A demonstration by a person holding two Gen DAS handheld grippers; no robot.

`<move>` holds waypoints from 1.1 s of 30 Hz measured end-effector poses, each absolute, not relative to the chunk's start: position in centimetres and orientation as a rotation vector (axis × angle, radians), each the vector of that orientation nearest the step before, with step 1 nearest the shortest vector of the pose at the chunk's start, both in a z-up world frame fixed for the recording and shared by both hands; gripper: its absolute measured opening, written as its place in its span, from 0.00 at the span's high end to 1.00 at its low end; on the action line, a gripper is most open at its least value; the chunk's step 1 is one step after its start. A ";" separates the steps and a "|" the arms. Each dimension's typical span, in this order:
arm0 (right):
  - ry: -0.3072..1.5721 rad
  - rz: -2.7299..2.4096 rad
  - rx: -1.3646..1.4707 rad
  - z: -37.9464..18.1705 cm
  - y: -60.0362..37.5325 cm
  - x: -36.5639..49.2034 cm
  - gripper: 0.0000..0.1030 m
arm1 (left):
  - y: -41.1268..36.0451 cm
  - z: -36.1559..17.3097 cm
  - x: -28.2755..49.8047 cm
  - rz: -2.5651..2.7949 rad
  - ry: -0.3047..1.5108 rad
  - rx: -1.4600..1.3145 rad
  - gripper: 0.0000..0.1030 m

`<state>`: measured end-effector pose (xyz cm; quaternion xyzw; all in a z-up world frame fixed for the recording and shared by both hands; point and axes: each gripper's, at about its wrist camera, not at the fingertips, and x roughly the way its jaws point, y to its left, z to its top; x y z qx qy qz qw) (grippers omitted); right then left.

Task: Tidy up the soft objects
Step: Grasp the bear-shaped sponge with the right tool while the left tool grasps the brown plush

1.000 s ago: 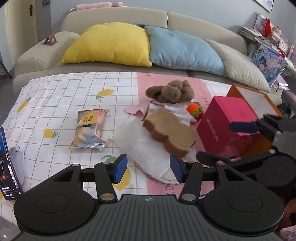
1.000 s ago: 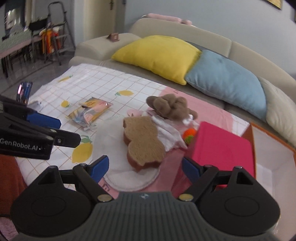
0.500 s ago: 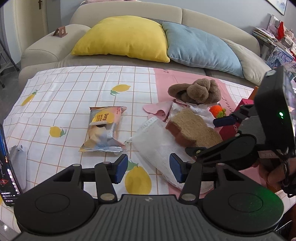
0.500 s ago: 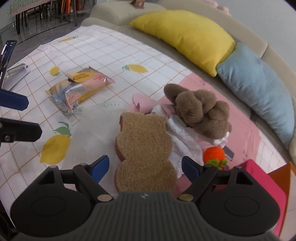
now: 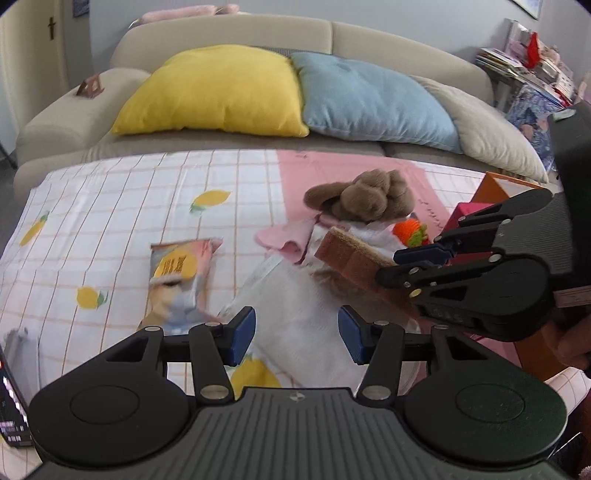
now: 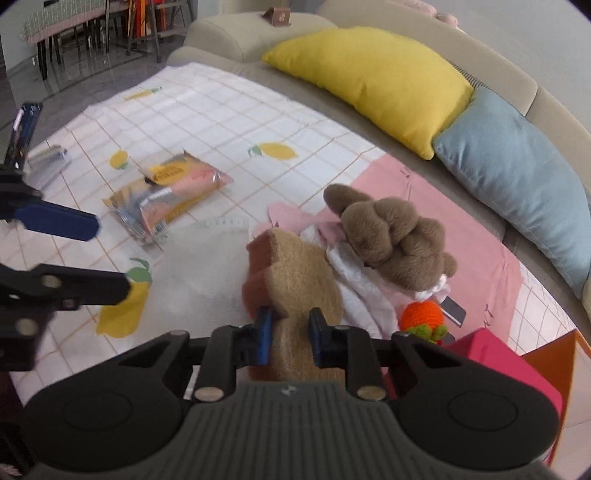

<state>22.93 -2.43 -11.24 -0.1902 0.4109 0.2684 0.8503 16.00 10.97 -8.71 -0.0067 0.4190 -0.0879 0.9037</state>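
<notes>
**Q:** Lemon-print cloth covers the worktop before a beige sofa. What are the fingers doing?

**A:** The right gripper has just closed its blue fingers narrowly onto the near end of a brown bear-shaped sponge; the pads press both sides. From the left wrist view the sponge tilts upward off a white cloth. The left gripper hovers over that cloth, fingers partly apart, holding nothing.

**Q:** What surrounds the sponge?

**A:** Just behind it lie crumpled white and pink fabric with a brown plush toy on top. An orange knitted carrot sits beside a pink box. A snack packet lies to the left. Yellow and blue cushions rest on the sofa.
</notes>
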 end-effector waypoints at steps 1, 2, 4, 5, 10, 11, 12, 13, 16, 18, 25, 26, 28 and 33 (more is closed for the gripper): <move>0.858 0.566 -0.384 -10.6 -2.9 22.8 0.87 | 10.7 -8.4 16.2 -0.192 0.859 -0.002 0.41; 0.844 0.562 -0.374 -9.9 -3.5 22.6 0.88 | 10.3 -8.1 16.5 -0.202 0.852 0.009 0.41; 0.826 0.547 -0.343 -8.6 -4.5 22.2 0.89 | 9.7 -7.5 17.0 -0.224 0.835 0.032 0.41; 0.814 0.546 -0.316 -7.7 -5.2 22.0 0.89 | 9.3 -7.1 17.3 -0.241 0.823 0.048 0.41; 0.736 0.499 -0.222 -3.7 -8.9 21.3 0.89 | 6.7 -5.8 19.0 -0.342 0.762 0.204 0.41; 0.724 0.481 -0.199 -3.0 -9.7 21.3 0.89 | 6.0 -5.8 19.3 -0.368 0.749 0.238 0.40; 0.714 0.457 -0.169 -2.3 -10.8 21.5 0.89 | 5.3 -5.9 19.8 -0.394 0.739 0.274 0.40; 0.716 0.439 -0.141 -1.9 -11.7 21.7 0.89 | 4.6 -5.9 20.4 -0.417 0.732 0.311 0.40; 0.761 0.394 -0.025 -1.3 -14.5 22.8 0.89 | 2.4 -6.6 22.0 -0.469 0.714 0.436 0.39; 0.790 0.368 0.036 -1.5 -16.0 23.1 0.89 | 1.1 -7.5 23.2 -0.485 0.709 0.516 0.38; 0.829 0.314 0.115 -2.8 -18.7 23.0 0.88 | -1.2 -11.1 26.4 -0.514 0.755 0.638 0.38; 0.826 0.304 0.116 -2.8 -18.9 23.1 0.87 | -1.4 -11.5 26.8 -0.513 0.767 0.645 0.38; 0.826 0.285 0.127 -2.6 -19.5 23.3 0.81 | -1.6 -12.2 27.4 -0.508 0.780 0.660 0.38; 0.840 0.322 0.179 -2.5 -20.1 23.7 0.39 | -2.2 -13.3 28.3 -0.501 0.798 0.699 0.38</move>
